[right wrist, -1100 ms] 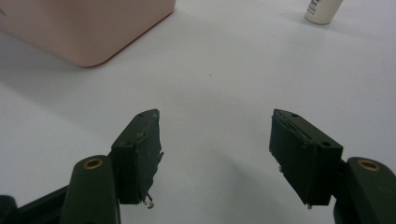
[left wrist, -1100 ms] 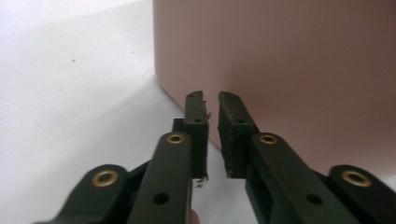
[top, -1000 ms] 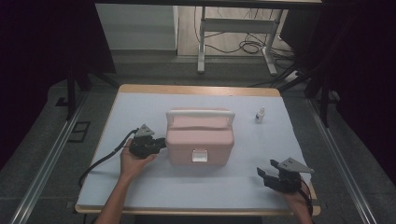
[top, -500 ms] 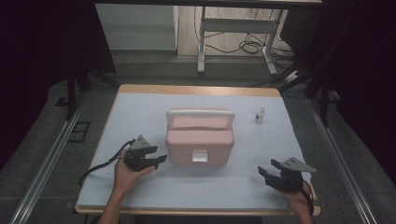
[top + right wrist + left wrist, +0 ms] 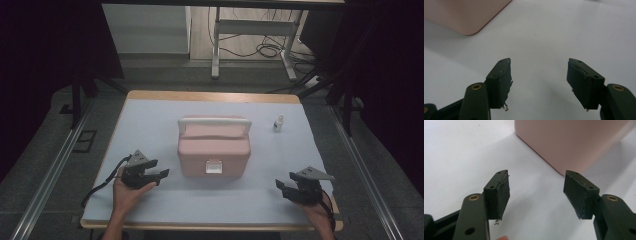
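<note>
Pink box sits mid-surface, w/ white handle along its far top edge and small white latch on the near face, lid down. Left gripper held in person's left hand, just left of box's near-left corner, apart from it, pointing toward the box. Its fingers have just been opening and stand wide apart, nothing betw. them; in left gripper view box's rounded pink corner lies beyond the tips, bare white surface under the gap. Right gripper in right hand near the surface's near-right corner, well apart from box, tips aimed left toward it. Right fingers also spread wide, empty; right gripper view has white surface betw. them and a pink box corner at upper left. Small white bottle stands upright right of the box, near its far-right corner, not touching. Cable trails off left gripper toward surface's left edge.
</note>
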{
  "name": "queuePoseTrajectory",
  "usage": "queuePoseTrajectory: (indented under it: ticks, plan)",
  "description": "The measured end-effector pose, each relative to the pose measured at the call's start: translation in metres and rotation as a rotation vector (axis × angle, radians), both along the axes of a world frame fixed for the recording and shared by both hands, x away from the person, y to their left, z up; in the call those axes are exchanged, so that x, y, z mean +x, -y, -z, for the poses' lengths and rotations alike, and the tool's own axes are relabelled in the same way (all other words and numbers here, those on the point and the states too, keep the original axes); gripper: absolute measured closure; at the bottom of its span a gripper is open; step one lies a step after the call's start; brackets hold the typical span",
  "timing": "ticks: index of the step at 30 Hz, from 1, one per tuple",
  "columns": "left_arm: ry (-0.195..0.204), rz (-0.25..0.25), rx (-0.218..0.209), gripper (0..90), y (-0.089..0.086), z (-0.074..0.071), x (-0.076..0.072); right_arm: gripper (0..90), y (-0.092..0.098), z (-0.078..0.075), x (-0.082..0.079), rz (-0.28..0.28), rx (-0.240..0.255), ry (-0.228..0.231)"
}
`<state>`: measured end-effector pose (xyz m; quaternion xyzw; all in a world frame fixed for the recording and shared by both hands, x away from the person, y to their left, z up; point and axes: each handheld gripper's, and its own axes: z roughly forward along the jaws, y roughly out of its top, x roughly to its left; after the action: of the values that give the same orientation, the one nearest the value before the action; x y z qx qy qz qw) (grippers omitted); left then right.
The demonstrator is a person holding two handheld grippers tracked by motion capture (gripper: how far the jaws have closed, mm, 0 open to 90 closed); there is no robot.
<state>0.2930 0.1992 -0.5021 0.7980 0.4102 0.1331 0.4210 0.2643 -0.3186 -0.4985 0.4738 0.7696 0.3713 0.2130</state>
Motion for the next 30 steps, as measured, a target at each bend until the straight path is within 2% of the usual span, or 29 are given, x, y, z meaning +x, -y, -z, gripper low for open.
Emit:
queuePoseTrajectory:
  ticks: [3, 6, 7, 8, 9, 11, 12, 13, 16, 22, 24, 30]
  plan:
    - [-0.001, 0.006, 0.003, 38.0, 0.001, 0.001, 0.002, 35.6, -0.002, -0.007, 0.006, 0.008, -0.012, -0.029]
    - [-0.003, 0.008, 0.007, 37.9, 0.002, 0.002, 0.003, 35.8, -0.007, -0.020, 0.020, 0.010, -0.058, -0.078]
    - [-0.003, 0.008, 0.007, 38.0, 0.002, 0.002, 0.003, 35.8, -0.007, -0.020, 0.020, 0.010, -0.058, -0.078]
    - [-0.003, 0.008, 0.008, 38.0, 0.002, 0.002, 0.003, 36.6, -0.009, -0.032, 0.028, 0.007, -0.085, -0.097]
    - [-0.002, 0.007, 0.008, 38.0, 0.002, 0.002, 0.003, 36.6, -0.009, -0.032, 0.028, 0.007, -0.085, -0.097]
    - [-0.001, 0.008, 0.008, 38.0, 0.003, 0.003, 0.003, 36.7, -0.011, -0.041, 0.034, 0.002, -0.099, -0.110]
    - [-0.003, 0.008, 0.012, 37.9, 0.003, 0.003, 0.003, 37.0, -0.012, -0.050, 0.041, -0.004, -0.099, -0.120]
    - [-0.005, 0.004, 0.015, 37.9, 0.004, 0.004, 0.003, 37.0, -0.012, -0.050, 0.041, -0.004, -0.099, -0.120]
    - [-0.009, 0.005, 0.027, 37.9, 0.006, 0.007, 0.003, 36.9, -0.013, -0.063, 0.058, -0.006, -0.118, -0.142]
    - [-0.016, 0.004, 0.034, 37.8, 0.009, 0.010, 0.004, 37.7, -0.008, -0.069, 0.075, 0.018, -0.122, -0.147]
    - [-0.021, 0.006, 0.041, 37.7, 0.010, 0.011, 0.004, 37.7, -0.004, -0.072, 0.083, 0.035, -0.113, -0.163]
    - [-0.025, 0.005, 0.054, 37.5, 0.011, 0.013, 0.004, 37.9, -0.001, -0.080, 0.095, 0.049, -0.113, -0.169]
